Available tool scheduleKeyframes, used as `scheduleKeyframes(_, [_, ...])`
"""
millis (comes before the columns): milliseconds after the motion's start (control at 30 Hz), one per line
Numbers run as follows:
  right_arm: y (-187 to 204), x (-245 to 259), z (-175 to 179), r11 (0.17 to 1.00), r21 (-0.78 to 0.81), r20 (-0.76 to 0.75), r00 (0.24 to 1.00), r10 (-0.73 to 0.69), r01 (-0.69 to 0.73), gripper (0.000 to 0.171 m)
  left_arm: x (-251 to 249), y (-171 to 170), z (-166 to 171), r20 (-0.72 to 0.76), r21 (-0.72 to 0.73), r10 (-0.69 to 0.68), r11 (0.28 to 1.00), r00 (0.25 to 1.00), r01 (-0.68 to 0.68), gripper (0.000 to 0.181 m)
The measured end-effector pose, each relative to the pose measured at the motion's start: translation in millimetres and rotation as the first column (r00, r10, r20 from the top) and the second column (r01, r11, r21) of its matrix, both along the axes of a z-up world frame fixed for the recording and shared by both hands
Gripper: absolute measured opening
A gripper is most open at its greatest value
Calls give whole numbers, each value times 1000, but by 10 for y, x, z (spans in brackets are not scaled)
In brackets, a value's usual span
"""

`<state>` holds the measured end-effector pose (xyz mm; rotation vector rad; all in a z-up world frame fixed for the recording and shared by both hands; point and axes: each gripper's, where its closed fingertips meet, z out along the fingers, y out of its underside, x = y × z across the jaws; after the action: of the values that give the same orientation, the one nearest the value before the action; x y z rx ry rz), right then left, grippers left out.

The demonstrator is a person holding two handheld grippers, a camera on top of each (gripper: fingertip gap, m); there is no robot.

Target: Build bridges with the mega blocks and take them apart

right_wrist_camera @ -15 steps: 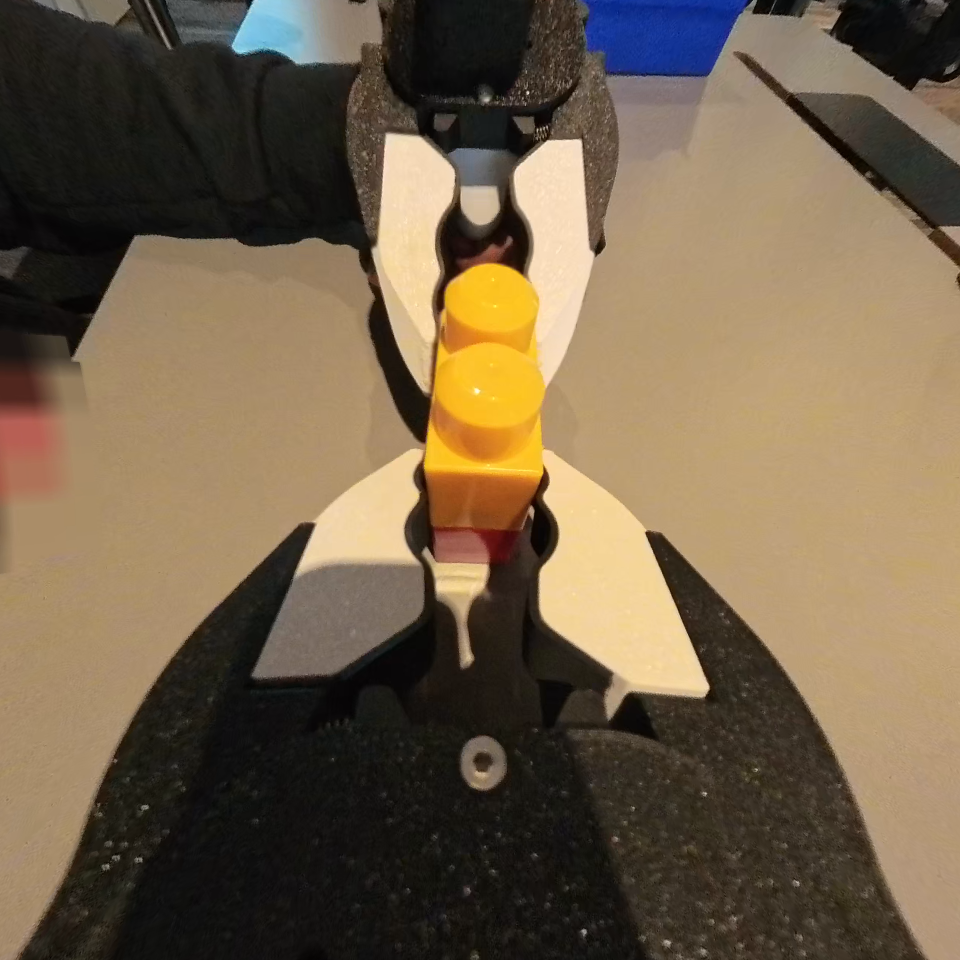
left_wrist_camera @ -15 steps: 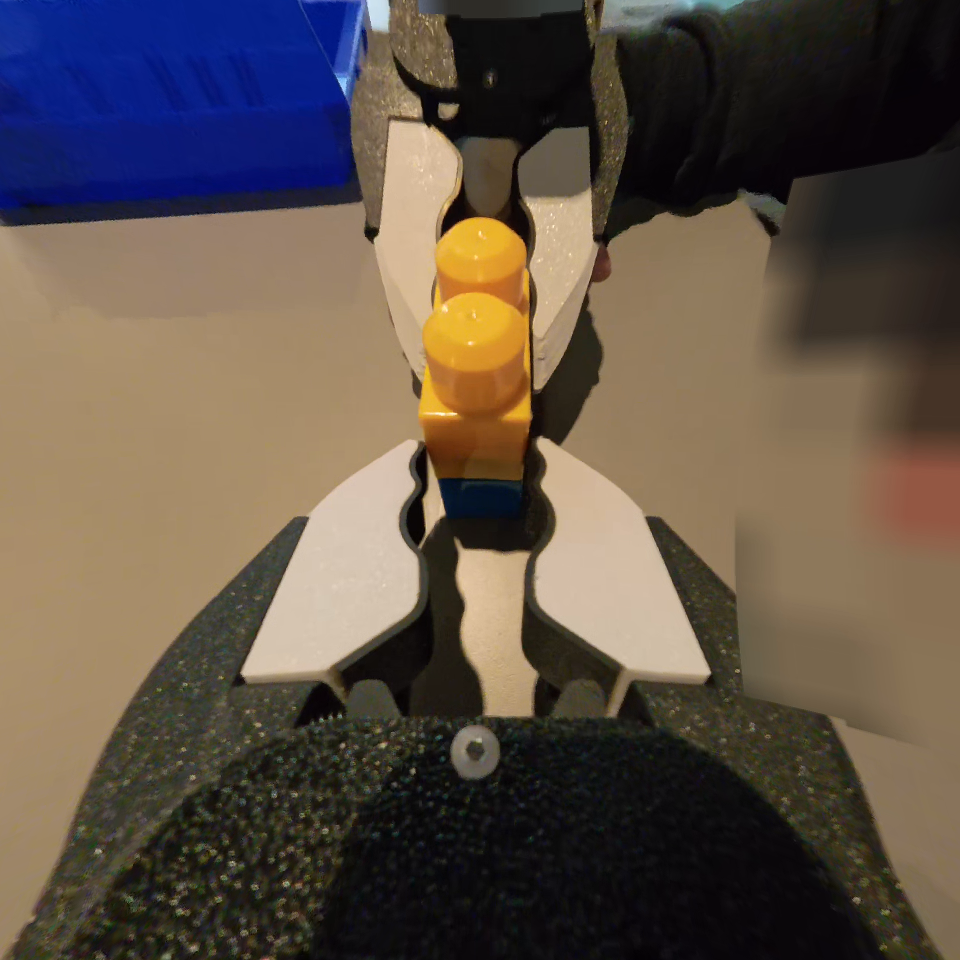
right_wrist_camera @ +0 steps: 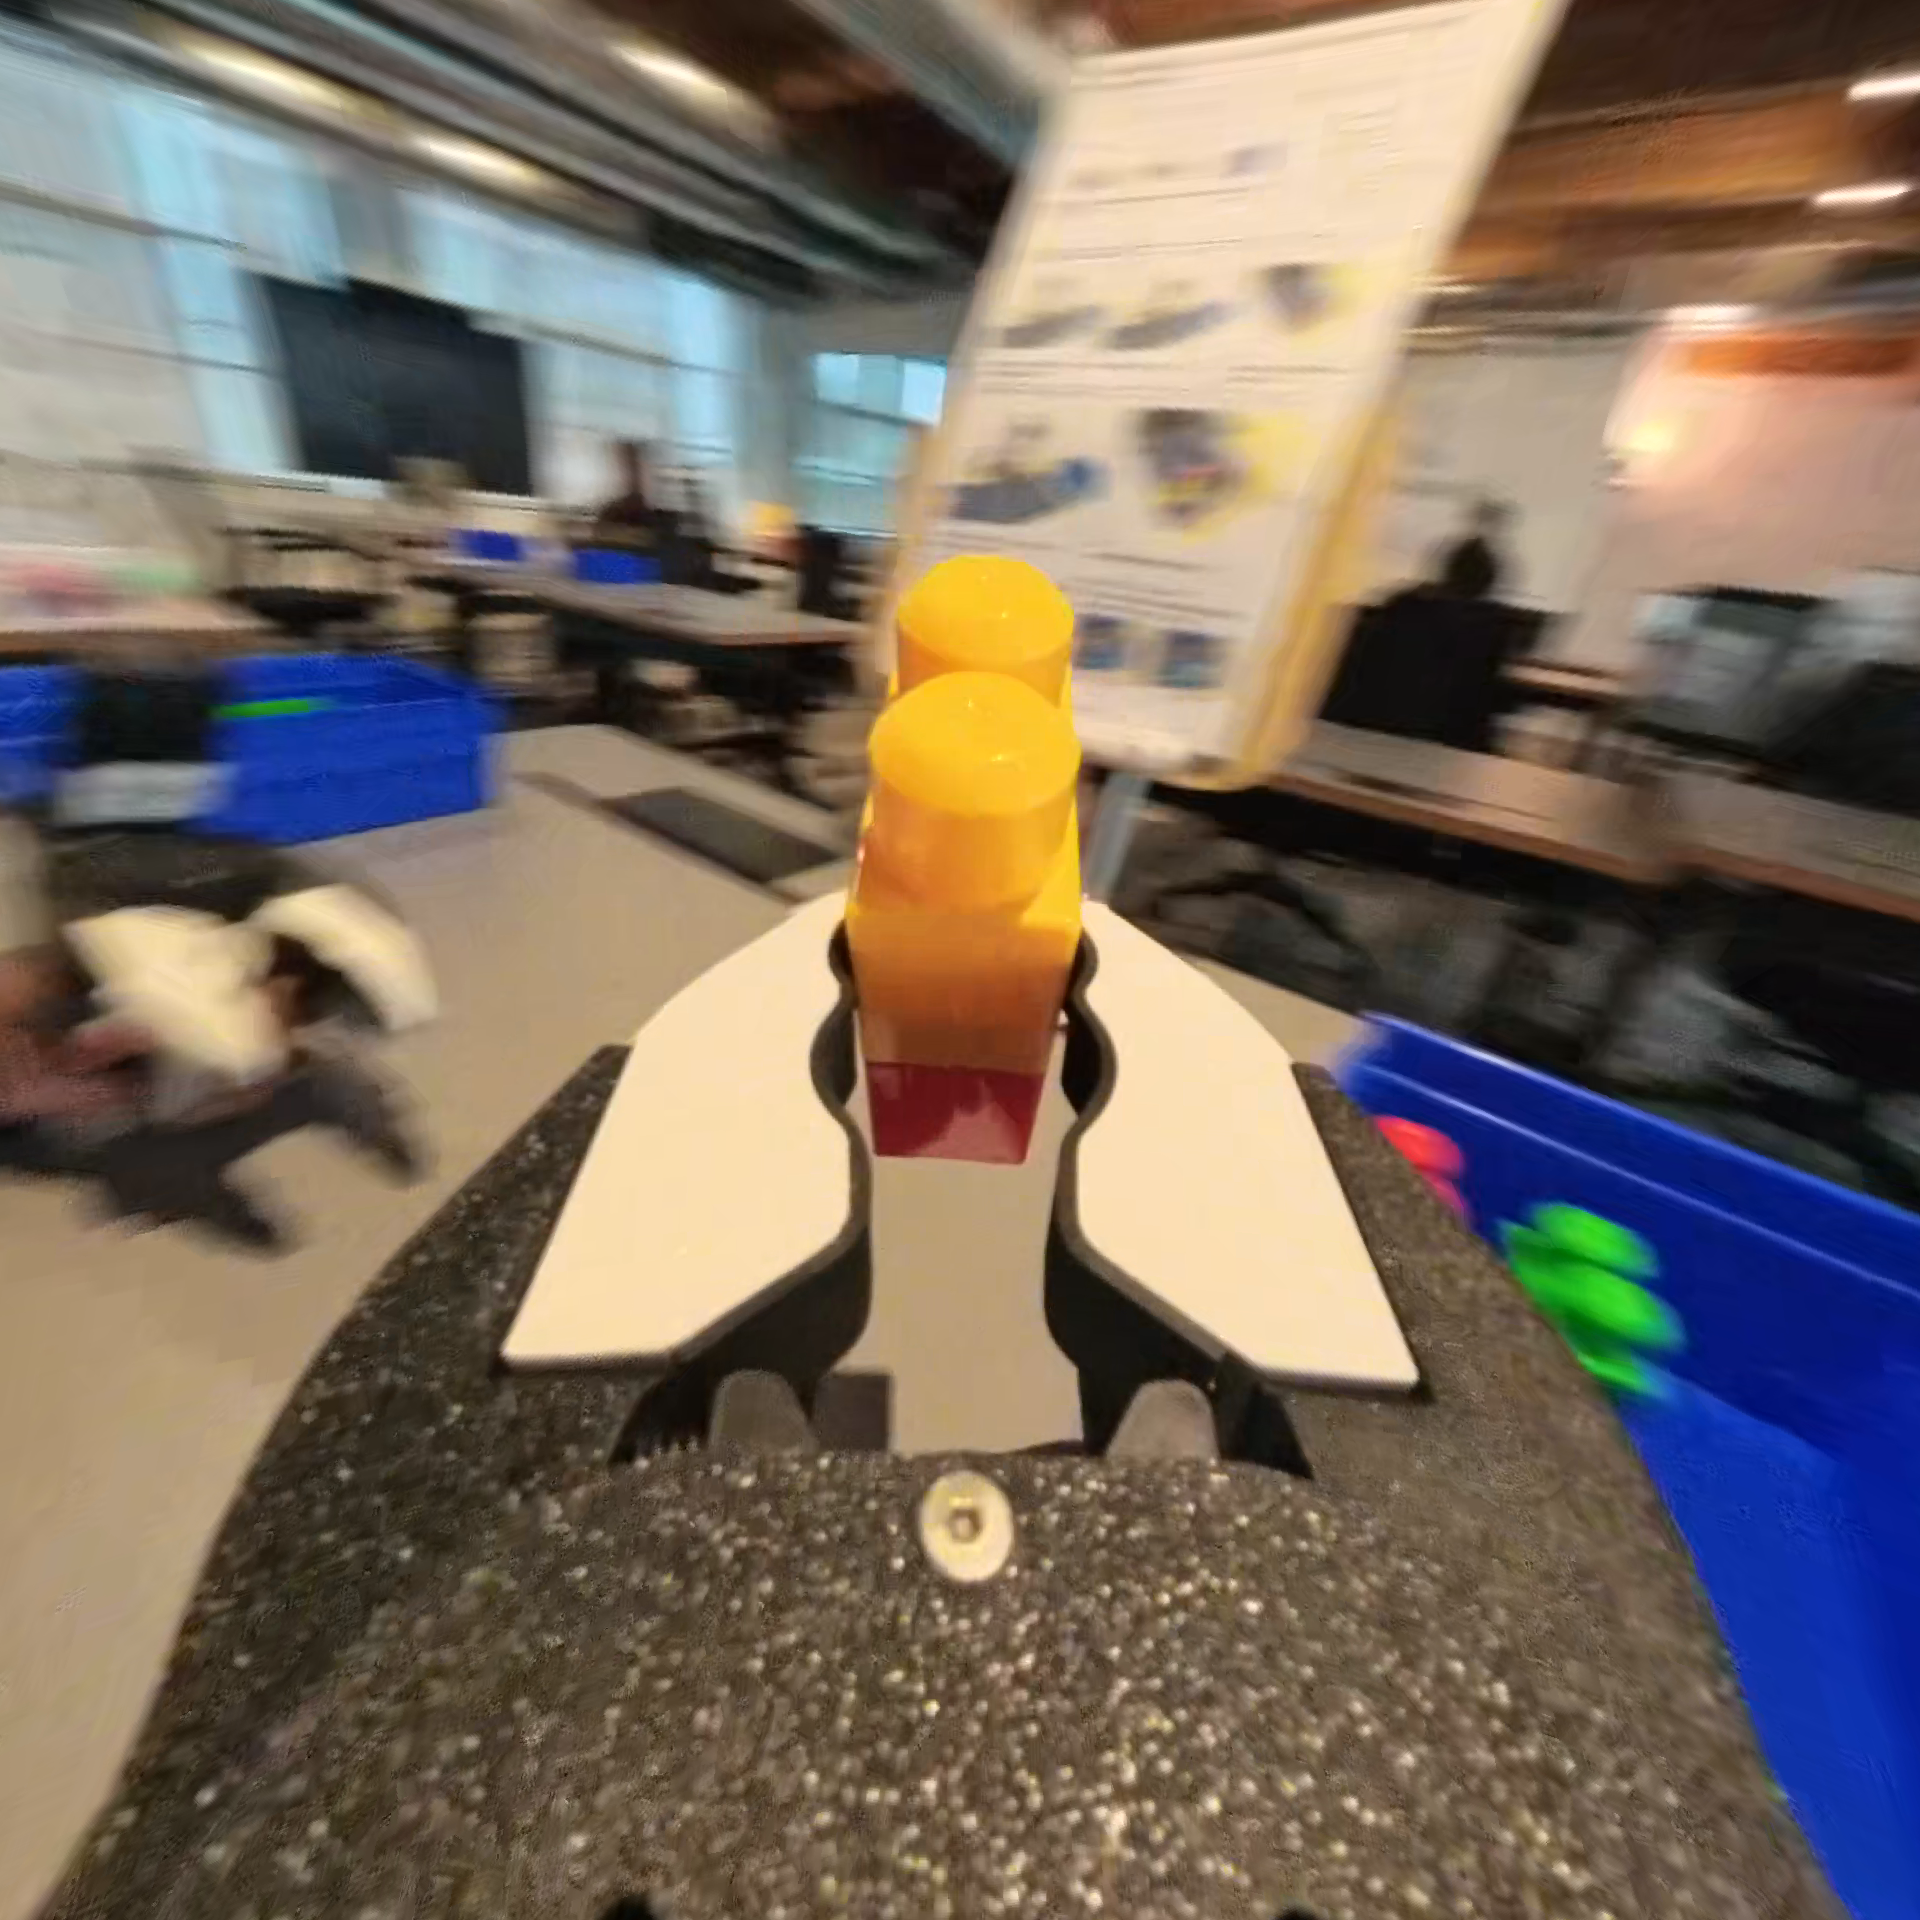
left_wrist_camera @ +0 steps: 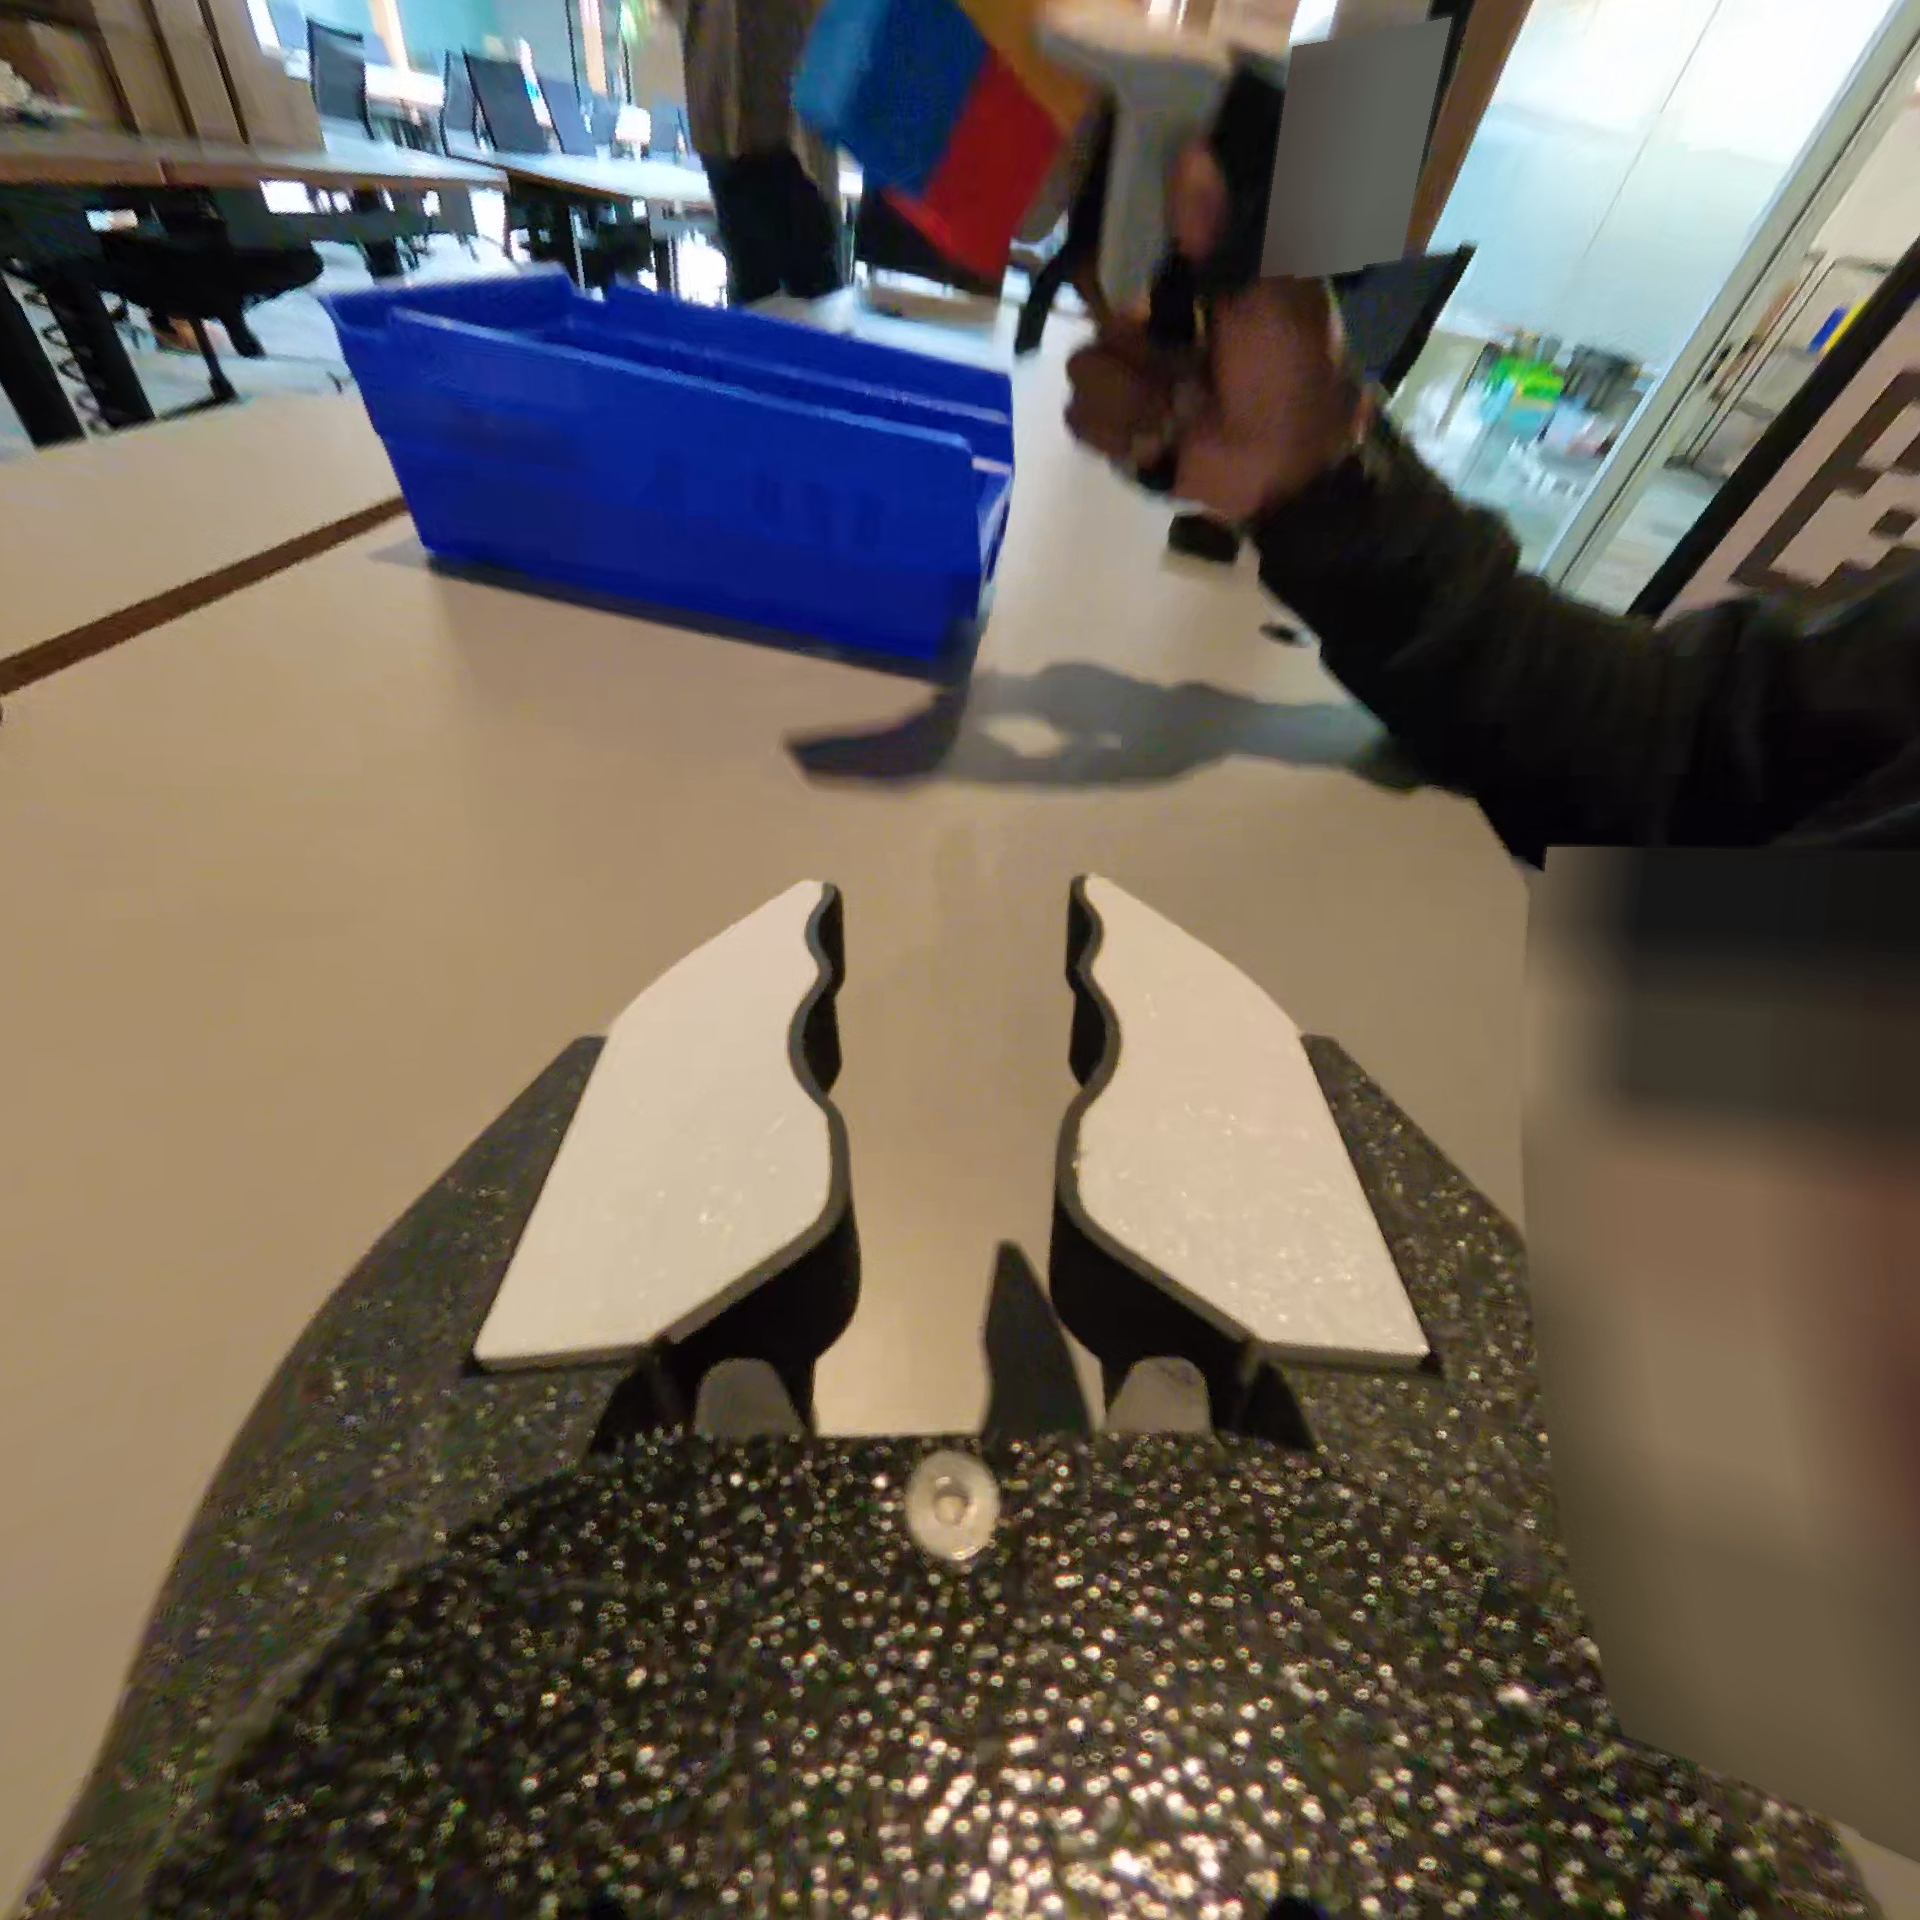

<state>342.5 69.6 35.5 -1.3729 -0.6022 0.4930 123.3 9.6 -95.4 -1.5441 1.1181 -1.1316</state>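
Right gripper [right_wrist_camera: 961, 971] clamped on yellow block [right_wrist_camera: 966, 883], left gripper [left_wrist_camera: 951, 935] released and empty.
Red block [right_wrist_camera: 951, 1112] stuck under yellow, between right fingers; blue block [left_wrist_camera: 894, 94] beside red, raised ahead of left gripper over blue bin [left_wrist_camera: 675, 457]; table [left_wrist_camera: 312, 831] below left fingers.

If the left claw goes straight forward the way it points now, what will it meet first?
Probably nothing near: the open left claw has bare table ahead. The blue bin lies farther on, slightly to its left, so it may pass it; depth is unclear.
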Motion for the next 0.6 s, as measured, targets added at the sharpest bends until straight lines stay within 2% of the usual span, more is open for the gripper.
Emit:
scheduleKeyframes(100, [476, 831, 63, 959, -91, -3, 963, -271, 269, 36, 75, -51, -125, -87, 22, -20, 1000, 996, 22, 40])
scheduleKeyframes(233, [1120, 1511, -329, 833, -268, 104, 874, -474, 484, 36, 133, -109, -215, -158, 57, -33, 997, 987, 43, 38])
scheduleKeyframes(400, [1624, 1758, -860, 714, -312, 303, 778, -551, 627, 37, 135, -116, -218, -160, 61, -31, 997, 987, 41, 37])
scheduleKeyframes(600, [1865, 1878, -1270, 646, -400, 339, 760, -555, 650, 37, 126, -113, -198, -144, 51, -38, 998, 989, 46, 36])
